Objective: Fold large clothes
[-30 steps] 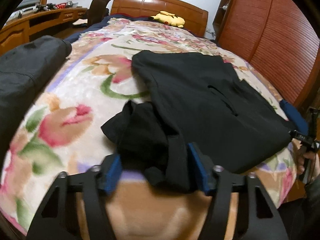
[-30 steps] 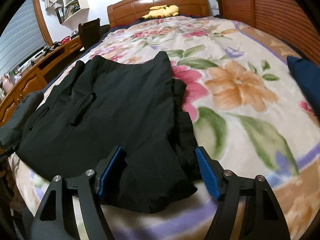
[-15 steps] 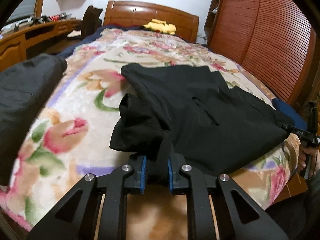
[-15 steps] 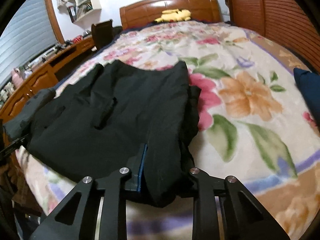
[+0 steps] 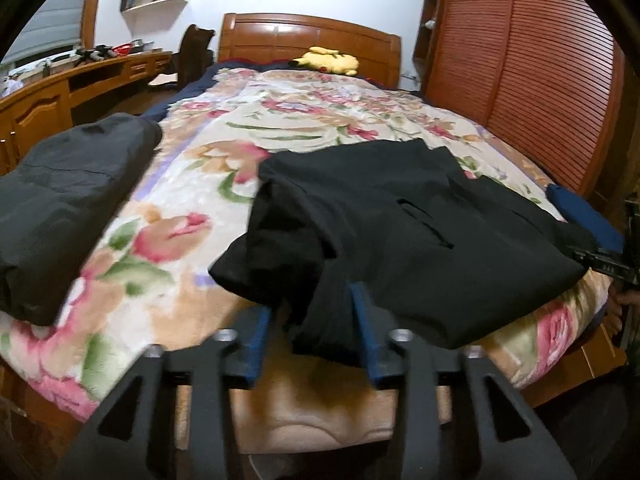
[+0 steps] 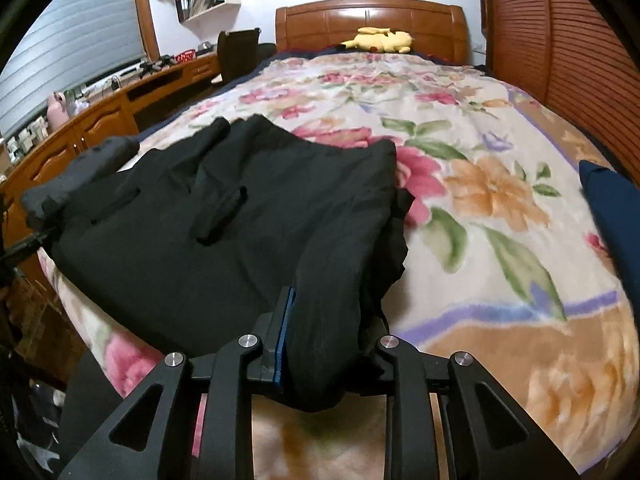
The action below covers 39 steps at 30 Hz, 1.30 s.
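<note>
A large black garment (image 5: 400, 232) lies spread across the near end of the flowered bed (image 5: 320, 112); it also shows in the right wrist view (image 6: 224, 220). My left gripper (image 5: 312, 336) stands open at the bed's edge, with a fold of the garment's near left corner hanging between its blue pads (image 5: 362, 320). My right gripper (image 6: 324, 344) is shut on the bunched near right corner of the garment, which drapes over and hides the right pad. The right gripper also shows far right in the left wrist view (image 5: 608, 264).
A folded dark grey garment (image 5: 68, 200) lies at the bed's left edge. A navy item (image 6: 612, 208) lies at the right edge. A yellow plush toy (image 5: 328, 60) sits by the wooden headboard. A wooden desk (image 5: 60, 96) runs along the left, slatted wardrobe doors (image 5: 540, 60) along the right.
My left gripper, shut on the garment's corner half a second ago, has opened. My right gripper stays shut on its corner. Both have drawn back and higher from the bed.
</note>
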Motion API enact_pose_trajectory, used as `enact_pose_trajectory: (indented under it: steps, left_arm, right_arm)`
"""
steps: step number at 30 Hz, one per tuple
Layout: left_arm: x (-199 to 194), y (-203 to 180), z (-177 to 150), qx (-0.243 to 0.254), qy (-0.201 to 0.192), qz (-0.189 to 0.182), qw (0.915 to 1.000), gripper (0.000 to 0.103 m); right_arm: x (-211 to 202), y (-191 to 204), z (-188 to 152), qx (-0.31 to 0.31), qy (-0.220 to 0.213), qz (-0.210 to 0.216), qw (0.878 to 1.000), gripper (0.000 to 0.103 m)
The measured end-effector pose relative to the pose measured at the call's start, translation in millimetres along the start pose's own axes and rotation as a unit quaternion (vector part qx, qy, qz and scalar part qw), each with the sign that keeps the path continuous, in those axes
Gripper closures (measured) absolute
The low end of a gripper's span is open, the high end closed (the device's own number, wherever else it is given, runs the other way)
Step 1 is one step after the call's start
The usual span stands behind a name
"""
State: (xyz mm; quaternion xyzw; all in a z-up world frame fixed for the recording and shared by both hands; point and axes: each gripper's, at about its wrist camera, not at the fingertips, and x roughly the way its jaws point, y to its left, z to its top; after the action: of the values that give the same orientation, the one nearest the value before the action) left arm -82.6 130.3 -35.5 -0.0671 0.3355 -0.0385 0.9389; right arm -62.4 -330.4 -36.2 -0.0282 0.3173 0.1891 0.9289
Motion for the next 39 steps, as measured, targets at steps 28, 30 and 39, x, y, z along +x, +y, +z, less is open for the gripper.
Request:
enact_pose_trajectory:
  steps: [28,30,39]
  left_arm:
    - [9,-123,15,0.081,-0.024,-0.065,0.9943,0.017]
    - [17,-136,15,0.087,-0.017,-0.071,0.9935,0.017]
    - [51,-168,8,0.12,0.015,-0.062,0.9907,0.017]
  right_arm:
    - [2,3,11,0.007,0.005,-0.031,0.999,0.056]
    - [2,2,11,0.005,0.005,-0.03,1.0,0.056]
    - [1,0,10,0.002,0.006,-0.027,1.0,0.056]
